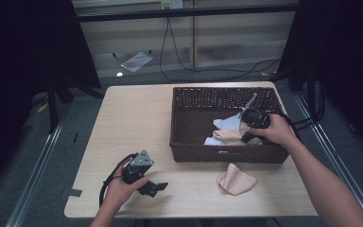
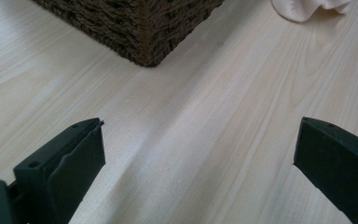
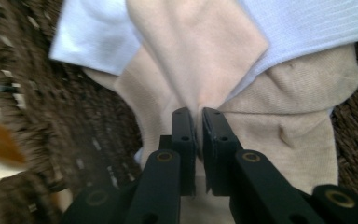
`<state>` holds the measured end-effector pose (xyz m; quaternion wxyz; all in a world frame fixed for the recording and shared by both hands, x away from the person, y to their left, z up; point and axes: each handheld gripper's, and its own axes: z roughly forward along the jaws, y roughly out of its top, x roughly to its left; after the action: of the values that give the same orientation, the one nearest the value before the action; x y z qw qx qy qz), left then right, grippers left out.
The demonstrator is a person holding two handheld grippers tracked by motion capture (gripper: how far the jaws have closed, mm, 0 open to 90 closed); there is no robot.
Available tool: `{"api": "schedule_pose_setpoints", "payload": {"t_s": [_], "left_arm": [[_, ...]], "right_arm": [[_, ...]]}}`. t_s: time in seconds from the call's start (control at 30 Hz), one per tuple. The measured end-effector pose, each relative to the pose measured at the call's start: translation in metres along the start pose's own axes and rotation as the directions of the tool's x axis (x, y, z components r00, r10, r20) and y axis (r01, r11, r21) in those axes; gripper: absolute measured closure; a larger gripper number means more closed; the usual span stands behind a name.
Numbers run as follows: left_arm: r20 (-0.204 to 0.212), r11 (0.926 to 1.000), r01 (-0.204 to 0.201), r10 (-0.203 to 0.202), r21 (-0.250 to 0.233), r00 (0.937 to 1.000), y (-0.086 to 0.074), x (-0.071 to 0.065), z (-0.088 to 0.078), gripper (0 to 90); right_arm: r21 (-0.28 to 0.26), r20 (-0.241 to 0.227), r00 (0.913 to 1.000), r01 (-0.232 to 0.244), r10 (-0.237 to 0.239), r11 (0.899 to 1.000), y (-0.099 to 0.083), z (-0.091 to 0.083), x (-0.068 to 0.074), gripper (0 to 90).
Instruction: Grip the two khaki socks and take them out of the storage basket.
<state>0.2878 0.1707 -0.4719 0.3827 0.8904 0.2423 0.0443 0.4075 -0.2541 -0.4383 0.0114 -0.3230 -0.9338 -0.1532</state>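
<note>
Right gripper has its jaws pinched on a fold of the beige sock lying among white socks inside the wicker basket, presumably to lift it out; left gripper rests wide and empty on the table.

A high camera looks forward and down over the whole worktop from the person's side. The left tool's camera sits low, skimming the worktop toward a corner of the wicker basket. The right tool's camera looks closely into that same basket at folded socks.
</note>
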Motion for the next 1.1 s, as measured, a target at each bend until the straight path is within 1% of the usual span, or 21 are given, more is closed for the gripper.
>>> {"api": "schedule_pose_setpoints", "payload": {"t_s": [0.03, 0.07, 0.1, 0.17, 0.2, 0.37, 0.47, 0.5, 0.53, 0.57, 0.6, 0.63, 0.67, 0.7, 0.73, 0.77, 1.03, 1.1], "left_arm": [[0.001, 1.0, -0.004, 0.004, 0.001, 1.0, 0.0, 0.0, 0.0, 1.6], [0.001, 1.0, -0.003, 0.003, 0.0, 1.0, 0.0, 0.0, -0.001, 1.6], [0.0, 1.0, 0.001, -0.001, -0.002, 1.0, 0.0, 0.0, -0.001, 1.6], [0.0, 1.0, 0.0, 0.0, -0.001, 1.0, 0.0, 0.0, 0.0, 1.6], [0.0, 1.0, -0.003, 0.003, 0.001, 1.0, 0.0, 0.0, 0.0, 1.7], [0.004, 1.0, -0.004, 0.004, 0.003, 1.0, 0.0, 0.0, 0.0, 1.6], [0.004, 1.0, -0.002, 0.002, 0.004, 1.0, 0.0, 0.0, 0.0, 1.6], [0.005, 1.0, -0.003, 0.003, 0.003, 1.0, 0.0, 0.0, 0.0, 1.6], [0.008, 1.0, -0.004, 0.004, 0.002, 1.0, 0.0, 0.0, 0.001, 1.6], [0.008, 1.0, -0.003, 0.003, 0.004, 1.0, 0.0, 0.0, 0.001, 1.6], [0.008, 1.0, -0.003, 0.003, 0.006, 1.0, 0.0, 0.0, 0.001, 1.6], [0.009, 1.0, -0.003, 0.003, 0.004, 1.0, 0.0, 0.0, 0.001, 1.6], [0.009, 1.0, -0.002, 0.002, 0.003, 1.0, 0.0, 0.0, 0.001, 1.6], [0.007, 1.0, -0.003, 0.003, 0.005, 1.0, 0.0, 0.0, 0.001, 1.6], [0.008, 1.0, -0.003, 0.003, 0.004, 1.0, 0.0, 0.0, 0.001, 1.6], [0.008, 1.0, -0.002, 0.002, 0.004, 1.0, 0.0, 0.0, 0.001, 1.7], [0.009, 1.0, -0.001, 0.001, 0.003, 1.0, 0.0, 0.0, 0.001, 1.6], [0.01, 1.0, 0.0, 0.0, 0.001, 0.9999, 0.0, 0.0, 0.001, 1.6]], "right_arm": [[0.008, 0.0, 1.0, -0.009, 0.009, 1.0, 0.0, -0.003, 0.001, 85.8], [0.002, -0.004, 1.0, 0.0, 0.0, 1.0, 0.0, -0.005, 0.001, 85.9], [-0.005, -0.013, 0.9998, -0.012, 0.012, 1.0, 0.0, -0.009, 0.003, 86.0], [-0.022, -0.022, 0.9998, -0.002, 0.001, 1.0, 0.0, -0.017, 0.004, 86.2], [-0.023, -0.027, 0.9996, -0.009, 0.009, 1.0, 0.001, -0.02, 0.005, 86.2], [-0.038, -0.026, 0.9996, 0.005, -0.006, 0.999, 0.004, -0.042, 0.01, 86.2], [-0.059, -0.033, 0.9994, 0.005, -0.007, 0.998, 0.005, -0.054, 0.01, 86.3], [-0.067, -0.036, 0.9993, 0.006, -0.009, 0.998, 0.006, -0.062, 0.011, 86.2], [-0.067, -0.036, 0.9993, 0.006, -0.009, 0.998, 0.006, -0.062, 0.011, 86.2], [-0.067, -0.031, 0.9995, 0.008, -0.01, 0.998, 0.006, -0.066, 0.012, 86.3], [-0.071, -0.031, 0.9994, 0.013, -0.015, 0.997, 0.007, -0.074, 0.012, 86.3], [-0.08, -0.03, 0.9995, 0.01, -0.012, 0.997, 0.007, -0.078, 0.013, 86.4], [-0.08, -0.03, 0.9995, 0.01, -0.012, 0.997, 0.007, -0.078, 0.013, 86.4], [-0.083, -0.04, 0.9991, 0.008, -0.011, 0.997, 0.008, -0.082, 0.013, 86.6], [-0.086, -0.035, 0.9992, 0.015, -0.018, 0.996, 0.008, -0.086, 0.013, 86.8], [-0.088, -0.034, 0.9993, 0.01, -0.013, 0.996, 0.008, -0.089, 0.014, 87.0], [-0.089, -0.043, 0.9989, 0.015, -0.019, 0.996, 0.011, -0.114, 0.018, 89.1], [-0.092, -0.044, 0.9988, 0.017, -0.021, 0.996, 0.011, -0.116, 0.018, 89.3]]}}
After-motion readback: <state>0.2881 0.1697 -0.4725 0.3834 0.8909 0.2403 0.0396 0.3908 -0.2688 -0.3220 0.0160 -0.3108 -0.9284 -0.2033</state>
